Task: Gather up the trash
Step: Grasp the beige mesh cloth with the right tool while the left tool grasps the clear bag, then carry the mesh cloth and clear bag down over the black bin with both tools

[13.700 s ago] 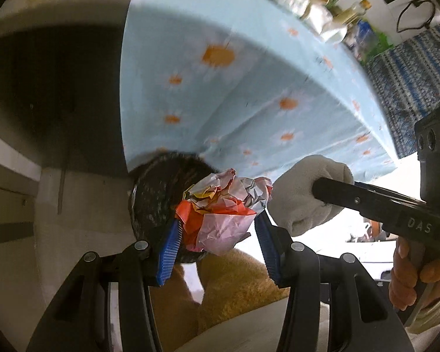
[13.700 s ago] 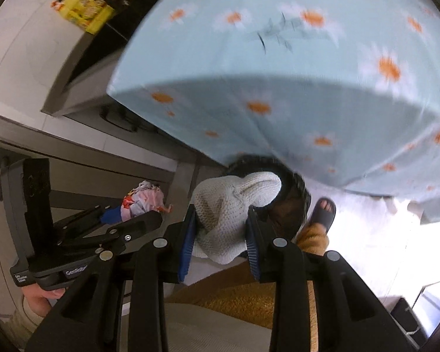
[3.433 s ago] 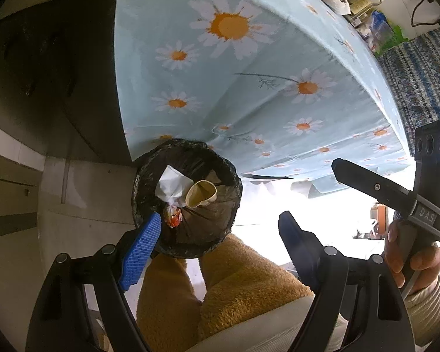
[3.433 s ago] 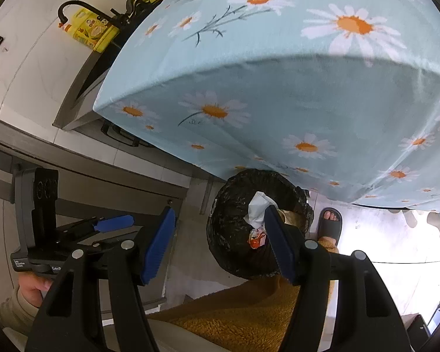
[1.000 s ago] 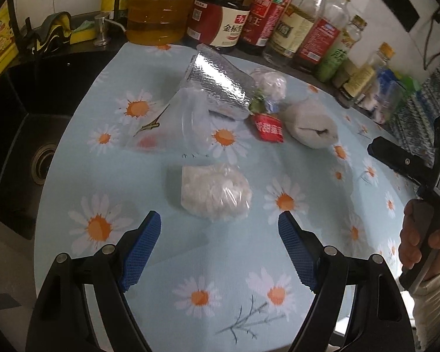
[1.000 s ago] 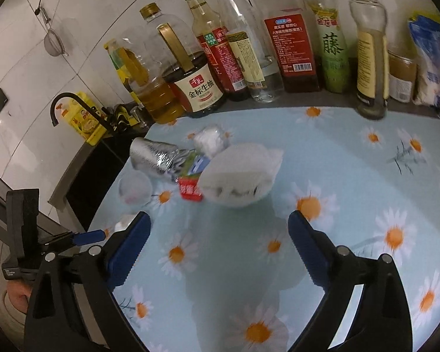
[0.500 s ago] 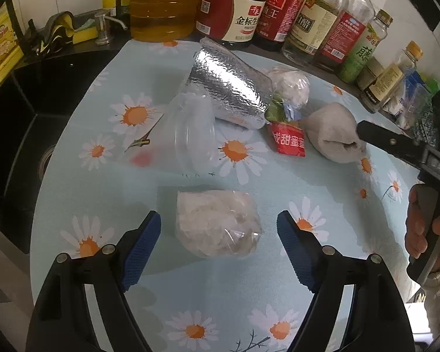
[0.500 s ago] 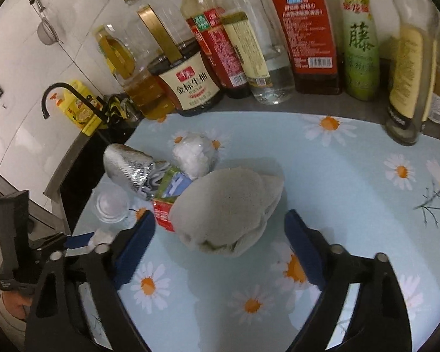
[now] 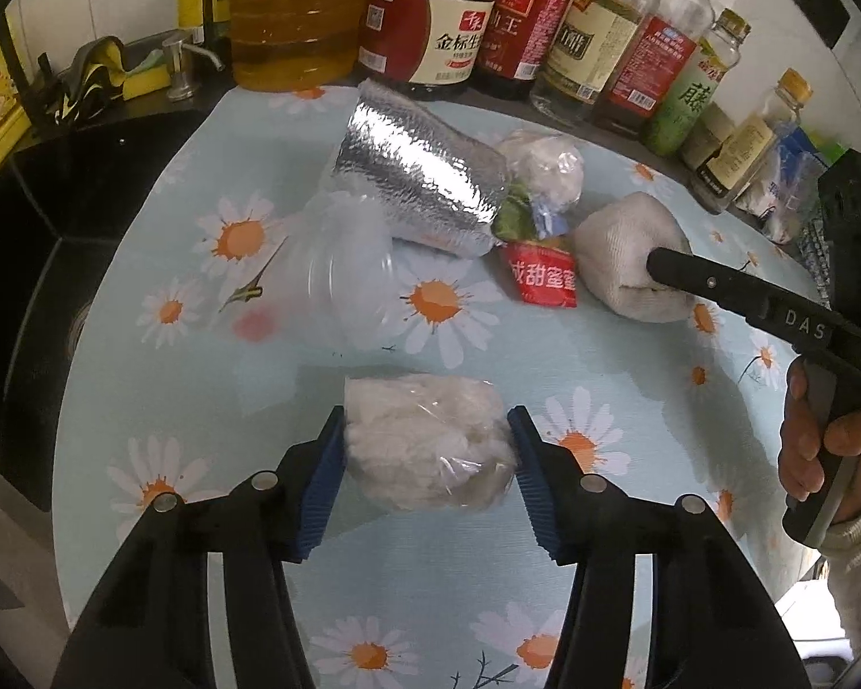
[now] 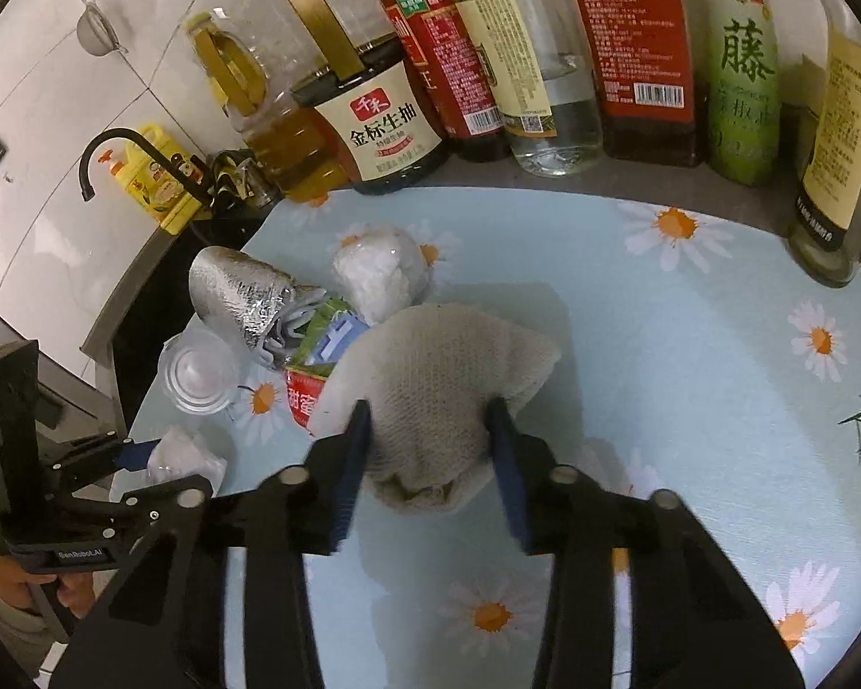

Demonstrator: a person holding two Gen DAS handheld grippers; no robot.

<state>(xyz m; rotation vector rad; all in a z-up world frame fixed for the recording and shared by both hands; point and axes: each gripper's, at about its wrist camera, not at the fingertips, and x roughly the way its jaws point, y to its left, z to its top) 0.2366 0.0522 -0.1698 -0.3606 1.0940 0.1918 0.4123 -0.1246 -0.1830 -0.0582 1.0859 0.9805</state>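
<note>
Trash lies on the daisy-print tablecloth (image 9: 212, 344). My left gripper (image 9: 425, 453) has its blue pads against both sides of a clear bag of white stuff (image 9: 425, 448), which rests on the cloth; the bag also shows in the right wrist view (image 10: 186, 453). My right gripper (image 10: 430, 442) has its pads against both sides of a beige knitted bundle (image 10: 436, 384), also in the left wrist view (image 9: 631, 264). Beyond lie a silver foil bag (image 9: 413, 184), a clear plastic cup (image 9: 338, 270), a red sachet (image 9: 545, 281) and a second white-filled bag (image 9: 545, 163).
A row of oil and sauce bottles (image 9: 430, 17) stands along the back of the table, also in the right wrist view (image 10: 643, 51). A black sink (image 9: 40, 218) with a tap (image 10: 115, 155) lies to the left. The table's front edge is near me.
Both grippers rose from the black bin below the table to the tabletop. In the last half second each moved forward and narrowed onto its item: left on the clear bag, right on the knitted bundle.
</note>
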